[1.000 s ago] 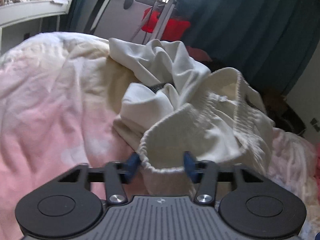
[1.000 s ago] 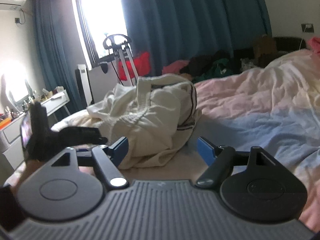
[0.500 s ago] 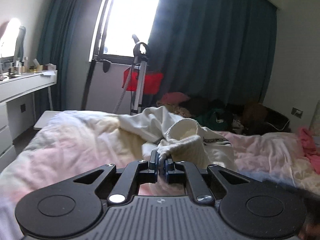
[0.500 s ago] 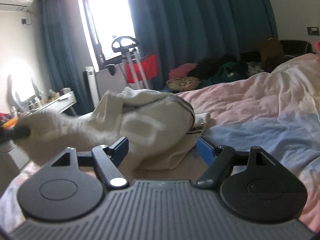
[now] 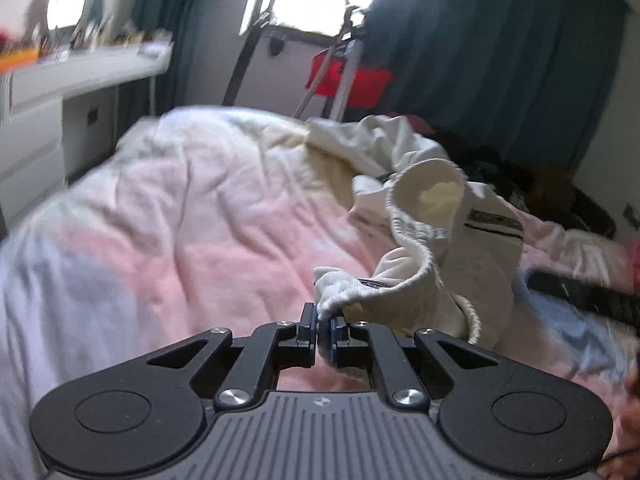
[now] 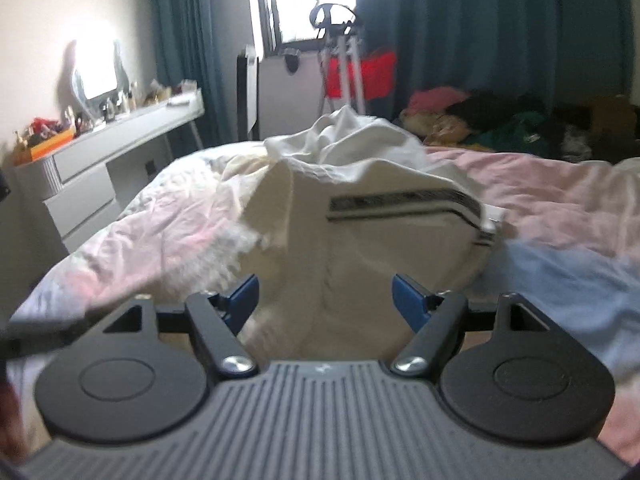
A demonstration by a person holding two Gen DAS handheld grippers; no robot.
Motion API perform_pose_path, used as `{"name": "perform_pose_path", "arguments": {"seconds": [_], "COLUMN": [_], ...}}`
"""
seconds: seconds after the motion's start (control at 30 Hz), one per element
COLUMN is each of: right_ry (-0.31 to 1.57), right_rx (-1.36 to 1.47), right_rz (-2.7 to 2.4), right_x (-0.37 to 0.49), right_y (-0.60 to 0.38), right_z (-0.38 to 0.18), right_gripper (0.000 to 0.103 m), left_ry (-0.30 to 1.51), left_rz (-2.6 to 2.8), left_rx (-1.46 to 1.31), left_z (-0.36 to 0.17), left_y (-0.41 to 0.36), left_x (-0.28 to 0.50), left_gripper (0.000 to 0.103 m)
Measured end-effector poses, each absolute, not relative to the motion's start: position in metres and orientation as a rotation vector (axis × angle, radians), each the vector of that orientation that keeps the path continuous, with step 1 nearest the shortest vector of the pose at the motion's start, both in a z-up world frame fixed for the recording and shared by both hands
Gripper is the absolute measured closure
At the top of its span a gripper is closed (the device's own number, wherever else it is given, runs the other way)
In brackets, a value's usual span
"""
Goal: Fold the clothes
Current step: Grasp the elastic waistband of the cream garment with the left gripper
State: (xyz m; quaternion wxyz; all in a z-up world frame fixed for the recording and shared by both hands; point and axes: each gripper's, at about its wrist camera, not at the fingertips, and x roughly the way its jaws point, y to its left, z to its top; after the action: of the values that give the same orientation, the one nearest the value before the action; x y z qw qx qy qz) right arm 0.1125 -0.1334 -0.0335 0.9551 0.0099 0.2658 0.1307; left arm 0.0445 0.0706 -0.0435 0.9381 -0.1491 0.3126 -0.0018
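- A cream garment lies bunched on a bed covered by a pink quilt; it sits toward the bed's middle, not yet spread flat.
- The left gripper has its fingers closed tight on the garment's ribbed hem; the cloth trails away from the pinch, probably so the hem can be drawn out and the piece straightened.
- The right gripper has its fingers wide apart, holding nothing; the garment fills the gap in front of them, likely lined up for a second grasp; whether the tips touch cloth cannot be told.
- A dark striped band runs across the garment's near side.
- A red bin stands by the window, its contents hidden; loose clothes are heaped beyond the bed.
- Folding has barely begun.
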Motion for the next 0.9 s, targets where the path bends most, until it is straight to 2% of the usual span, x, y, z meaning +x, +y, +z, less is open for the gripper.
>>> {"name": "perform_pose_path", "arguments": {"seconds": [0.27, 0.33, 0.43, 0.47, 0.5, 0.73, 0.83, 0.9], "right_ry": [0.631, 0.626, 0.616, 0.613, 0.594, 0.383, 0.425, 0.535], "right_rx": [-0.186, -0.25, -0.306, -0.299, -0.29, -0.218, -0.132, -0.062], "right_rz": [0.166, 0.086, 0.004, -0.008, -0.02, -0.083, -0.089, -0.066], "right_x": [0.232, 0.248, 0.259, 0.258, 0.252, 0.131, 0.075, 0.048], "right_y": [-0.06, -0.049, -0.05, -0.054, -0.061, -0.135, -0.182, -0.211], "right_z": [-0.038, -0.046, -0.052, -0.051, -0.047, 0.006, 0.007, -0.011], "right_gripper": [0.029, 0.034, 0.069, 0.084, 0.088, 0.09, 0.09, 0.089], "left_ry": [0.665, 0.661, 0.645, 0.639, 0.631, 0.57, 0.58, 0.608], "left_rz": [0.012, 0.008, -0.002, -0.008, -0.015, -0.041, -0.068, -0.087], "left_rx": [-0.448, -0.452, -0.449, -0.45, -0.457, -0.436, -0.43, -0.435], "left_z": [-0.071, -0.074, -0.075, -0.075, -0.074, -0.061, -0.056, -0.054], "left_y": [0.099, 0.1, 0.099, 0.1, 0.101, 0.095, 0.091, 0.091], "left_x": [0.066, 0.069, 0.073, 0.074, 0.076, 0.069, 0.059, 0.053], "left_gripper": [0.096, 0.096, 0.096, 0.096, 0.096, 0.096, 0.096, 0.096]}}
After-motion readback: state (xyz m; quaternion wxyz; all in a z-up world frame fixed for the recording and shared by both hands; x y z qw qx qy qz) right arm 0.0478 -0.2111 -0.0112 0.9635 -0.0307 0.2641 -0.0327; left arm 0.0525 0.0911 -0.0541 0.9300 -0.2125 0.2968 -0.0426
